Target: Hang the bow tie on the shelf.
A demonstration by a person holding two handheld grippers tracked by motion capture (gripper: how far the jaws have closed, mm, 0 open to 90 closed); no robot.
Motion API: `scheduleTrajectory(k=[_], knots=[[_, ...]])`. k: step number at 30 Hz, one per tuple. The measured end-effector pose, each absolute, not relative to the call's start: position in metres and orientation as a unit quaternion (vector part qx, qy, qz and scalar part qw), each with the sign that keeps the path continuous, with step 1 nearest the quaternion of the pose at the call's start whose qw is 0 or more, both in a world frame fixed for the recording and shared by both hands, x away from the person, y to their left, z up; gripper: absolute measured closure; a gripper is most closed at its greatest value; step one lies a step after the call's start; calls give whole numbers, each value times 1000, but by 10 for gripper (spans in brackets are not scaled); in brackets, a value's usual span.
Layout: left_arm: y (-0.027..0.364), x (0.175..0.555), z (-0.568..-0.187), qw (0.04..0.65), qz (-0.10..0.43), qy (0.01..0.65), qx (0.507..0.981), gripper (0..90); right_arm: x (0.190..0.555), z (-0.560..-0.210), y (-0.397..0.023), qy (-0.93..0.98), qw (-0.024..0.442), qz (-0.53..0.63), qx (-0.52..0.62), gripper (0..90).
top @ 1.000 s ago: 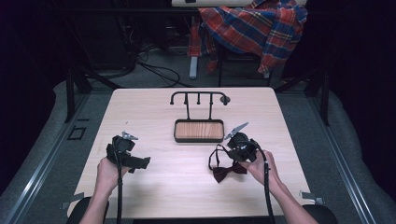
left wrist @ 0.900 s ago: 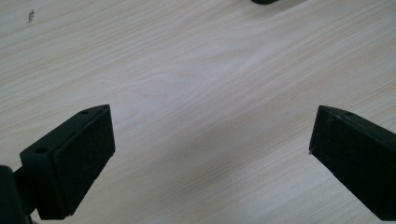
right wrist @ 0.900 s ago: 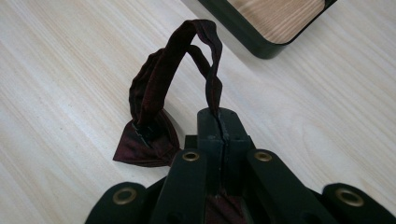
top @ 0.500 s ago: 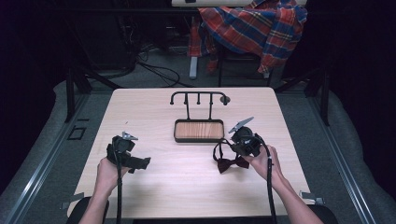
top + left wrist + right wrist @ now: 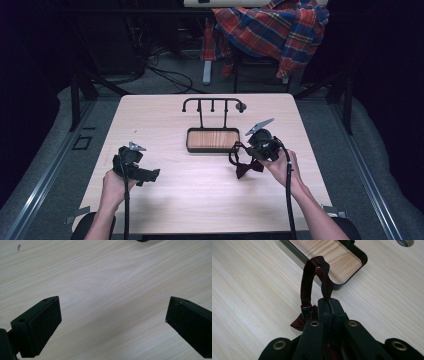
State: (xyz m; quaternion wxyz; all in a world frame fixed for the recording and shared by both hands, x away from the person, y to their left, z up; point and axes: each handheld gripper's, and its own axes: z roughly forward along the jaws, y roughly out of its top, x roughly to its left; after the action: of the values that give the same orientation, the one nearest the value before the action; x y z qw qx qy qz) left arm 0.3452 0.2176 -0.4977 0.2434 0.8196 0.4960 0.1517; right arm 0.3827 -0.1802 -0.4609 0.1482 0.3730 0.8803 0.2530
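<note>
A dark red bow tie (image 5: 247, 168) hangs by its strap from my right gripper (image 5: 246, 153), just above the table on the right. In the right gripper view the jaws (image 5: 329, 303) are shut on the strap (image 5: 308, 277), which loops up above them, and the bow dangles below to the left. Just beyond stands a black-rimmed wooden tray (image 5: 212, 130) with a hook rack (image 5: 212, 102) rising from its far side. My left gripper (image 5: 150, 175) rests low at the table's left. It is open (image 5: 112, 312) over bare wood with nothing between its pads.
The tray's near corner (image 5: 362, 258) lies close ahead of the right gripper. A plaid shirt (image 5: 272, 27) is draped over a chair beyond the table's far edge. Light wood stretches between the two hands and along the front edge.
My right gripper has moved up and away from the person, toward the tray, carrying the bow tie off the table. The left gripper has stayed put.
</note>
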Motion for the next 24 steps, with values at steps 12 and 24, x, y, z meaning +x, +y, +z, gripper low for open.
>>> scheduleTrajectory(k=[12, 24], knots=[[213, 345, -498, 243, 152, 489, 824, 3, 379, -447, -179, 878, 163, 268, 362, 894], [210, 347, -499, 241, 151, 484, 827, 5, 387, -429, -183, 864, 183, 291, 369, 894]])
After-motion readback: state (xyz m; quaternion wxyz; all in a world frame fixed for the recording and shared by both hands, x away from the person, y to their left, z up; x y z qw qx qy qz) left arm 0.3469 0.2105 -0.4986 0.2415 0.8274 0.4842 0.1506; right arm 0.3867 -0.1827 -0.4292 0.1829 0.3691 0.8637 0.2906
